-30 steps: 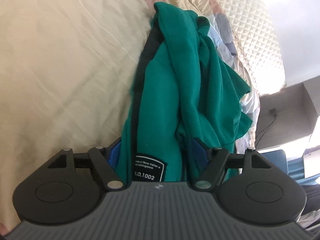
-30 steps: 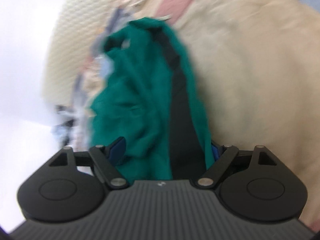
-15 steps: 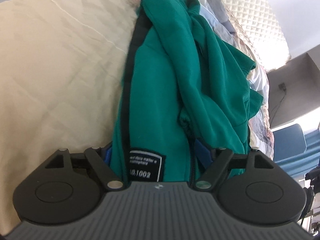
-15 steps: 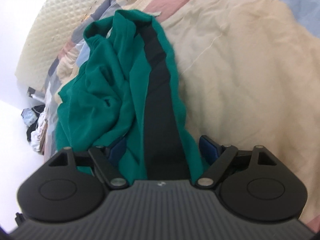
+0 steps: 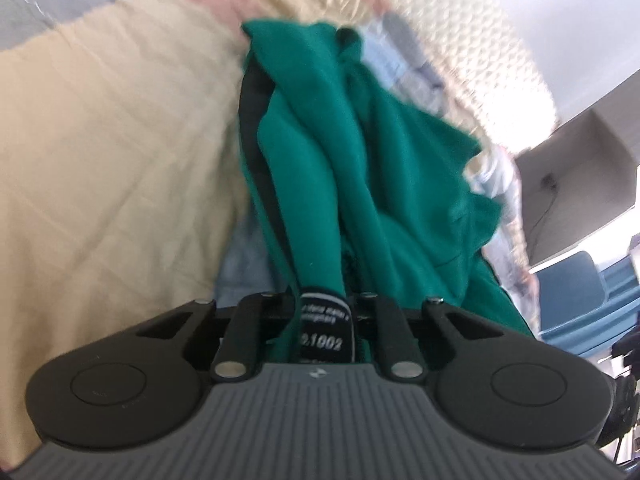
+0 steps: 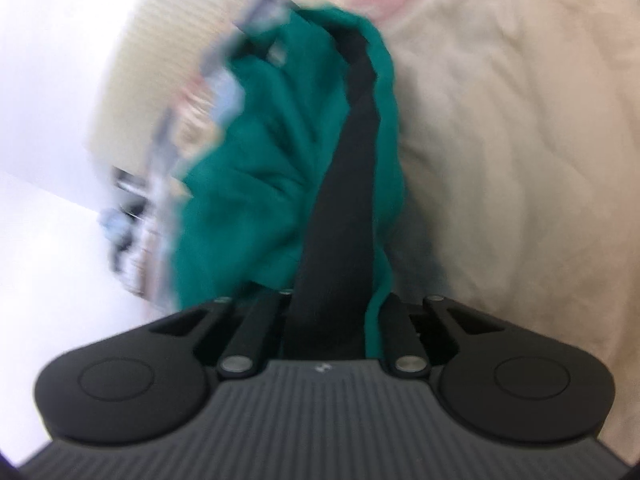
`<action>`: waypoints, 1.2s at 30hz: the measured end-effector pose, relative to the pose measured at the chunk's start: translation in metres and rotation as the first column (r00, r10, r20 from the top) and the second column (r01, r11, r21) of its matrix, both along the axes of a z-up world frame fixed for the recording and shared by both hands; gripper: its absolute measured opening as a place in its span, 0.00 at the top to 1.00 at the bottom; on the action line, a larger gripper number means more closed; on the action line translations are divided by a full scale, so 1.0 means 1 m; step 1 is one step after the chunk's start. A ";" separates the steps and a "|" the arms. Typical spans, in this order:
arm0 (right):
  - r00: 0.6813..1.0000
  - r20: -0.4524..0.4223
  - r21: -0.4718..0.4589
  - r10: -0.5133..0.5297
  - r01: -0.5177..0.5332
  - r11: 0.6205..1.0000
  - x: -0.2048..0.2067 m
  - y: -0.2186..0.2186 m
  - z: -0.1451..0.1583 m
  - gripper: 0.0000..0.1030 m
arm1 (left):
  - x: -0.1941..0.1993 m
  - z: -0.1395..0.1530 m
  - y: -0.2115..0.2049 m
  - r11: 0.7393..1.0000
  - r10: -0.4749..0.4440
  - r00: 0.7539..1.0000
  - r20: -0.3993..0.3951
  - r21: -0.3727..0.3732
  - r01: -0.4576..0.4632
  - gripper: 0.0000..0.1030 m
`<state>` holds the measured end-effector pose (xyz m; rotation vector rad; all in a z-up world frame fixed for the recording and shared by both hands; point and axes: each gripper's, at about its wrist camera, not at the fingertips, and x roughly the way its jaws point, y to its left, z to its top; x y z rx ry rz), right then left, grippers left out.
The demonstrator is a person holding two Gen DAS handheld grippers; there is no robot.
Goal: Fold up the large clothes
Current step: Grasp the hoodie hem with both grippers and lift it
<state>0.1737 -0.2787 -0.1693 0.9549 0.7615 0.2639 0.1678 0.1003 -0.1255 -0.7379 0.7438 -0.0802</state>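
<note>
A green garment (image 5: 380, 160) with a black side stripe lies bunched on the bed and runs away from both grippers. In the left wrist view my left gripper (image 5: 320, 304) has its jaws closing. The garment's near edge, with its black printed label (image 5: 324, 328), is pinched between them. In the right wrist view the same garment (image 6: 260, 200) shows its black stripe (image 6: 344, 200) running up the middle. My right gripper (image 6: 332, 304) has its jaws closing on that striped edge, which is pressed between them. The fingertips of both are buried in cloth.
A cream bedspread (image 5: 100, 160) with pink and grey patches lies under the garment. A quilted cream headboard (image 5: 480, 60) stands at the far end. A blue chair (image 5: 572, 288) and a grey cabinet (image 5: 580, 168) are beside the bed. A white wall (image 6: 48, 120) fills the right wrist view's left.
Both grippers stood wide with the garment's edge between their blue pads; now both have closed on it. The left one has lifted a little, pulling the cloth taut.
</note>
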 end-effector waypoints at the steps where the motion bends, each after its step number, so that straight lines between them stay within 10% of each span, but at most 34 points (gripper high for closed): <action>1: 0.999 0.052 0.030 -0.002 0.001 1.000 -0.007 -0.002 0.008 0.89 | -0.006 0.005 0.003 1.000 0.003 1.000 0.018 -0.021 -0.003 0.85; 10: 0.962 0.273 0.212 -0.029 -0.031 0.977 -0.067 -0.016 0.050 0.89 | -0.065 0.052 0.041 0.980 0.014 0.992 0.129 -0.200 0.012 0.85; 18: 0.906 0.420 0.281 -0.052 -0.075 0.957 -0.118 -0.024 0.092 0.89 | -0.121 0.110 0.053 0.974 -0.031 0.981 0.193 -0.215 0.073 0.85; 27: 0.901 0.428 0.279 -0.068 -0.060 0.958 -0.162 -0.038 0.104 0.89 | -0.165 0.138 0.039 0.969 -0.108 0.964 0.241 -0.191 0.156 0.83; 36: 0.910 0.410 0.225 -0.065 -0.032 0.974 -0.117 -0.029 0.125 0.87 | -0.108 0.135 0.052 0.951 -0.015 0.967 0.255 -0.295 0.092 0.81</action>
